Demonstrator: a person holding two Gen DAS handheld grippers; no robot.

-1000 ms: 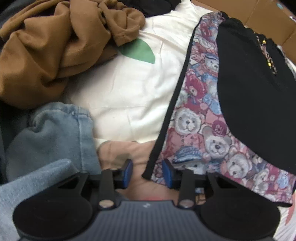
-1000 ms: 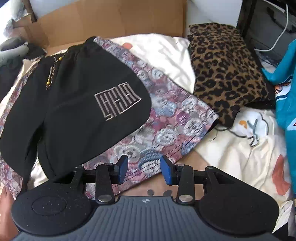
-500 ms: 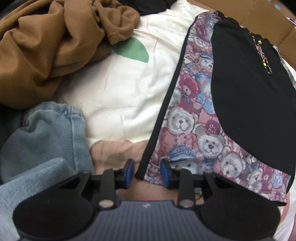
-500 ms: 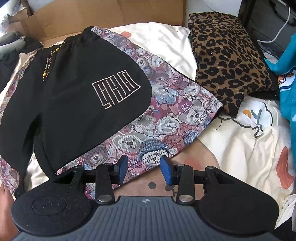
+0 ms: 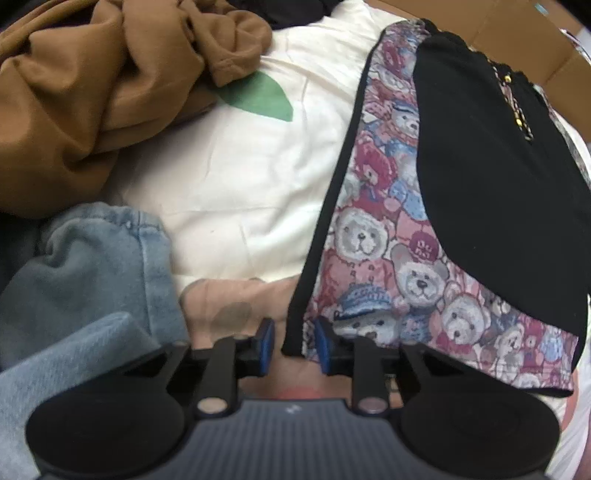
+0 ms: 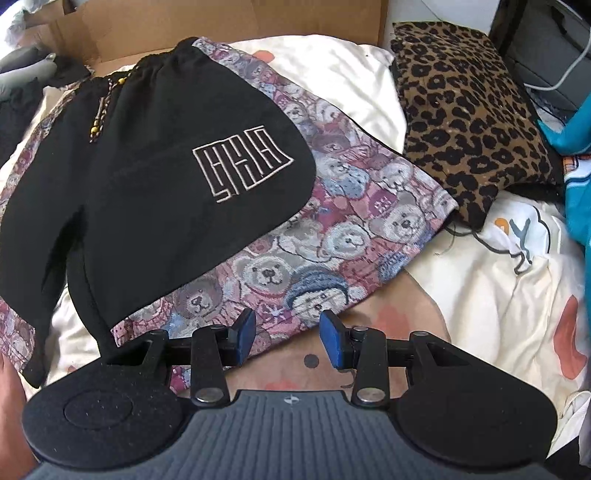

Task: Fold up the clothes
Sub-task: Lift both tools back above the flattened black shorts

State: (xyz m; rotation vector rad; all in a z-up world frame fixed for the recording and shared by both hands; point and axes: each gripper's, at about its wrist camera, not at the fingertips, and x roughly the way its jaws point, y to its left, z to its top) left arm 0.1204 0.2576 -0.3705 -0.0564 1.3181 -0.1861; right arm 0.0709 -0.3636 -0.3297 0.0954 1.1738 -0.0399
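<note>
1. Now, a pair of shorts (image 6: pixel 155 173), black with teddy-bear side panels, lies spread flat on a cream bed sheet (image 5: pixel 240 177), waistband at the far end and both leg hems toward the person. Judged from that layout, the shorts are ready for a fold from the hems upward.

2. At 6 o'clock in the left wrist view, the left gripper (image 5: pixel 291 343) points steeply down over the black-edged corner of the bear panel (image 5: pixel 369 258). Its jaws have just been closing and stand narrow. The hem corner sits between them, but the blue pads (image 5: pixel 266 341) do not yet visibly press on it.

3. At 6 o'clock in the right wrist view, the right gripper (image 6: pixel 288 334) hangs over the other leg hem, jaws at a middling width with the hem edge between them and nothing gripped. The paired placement suggests a lift of both corners together.

4. Around the shorts: a crumpled brown garment (image 5: pixel 92 92) at 10 o'clock and a blue denim piece (image 5: pixel 85 266) at 8 o'clock in the left view. In the right view a leopard-print item (image 6: pixel 469 122) at 2 o'clock touches the bear panel's outer corner, a teal cloth (image 6: pixel 576 166) sits at 3 o'clock, and a cardboard box (image 6: pixel 221 26) stands at 12 o'clock.

5. Only the leopard piece seems likely to catch the cloth as it is carried over.
</note>
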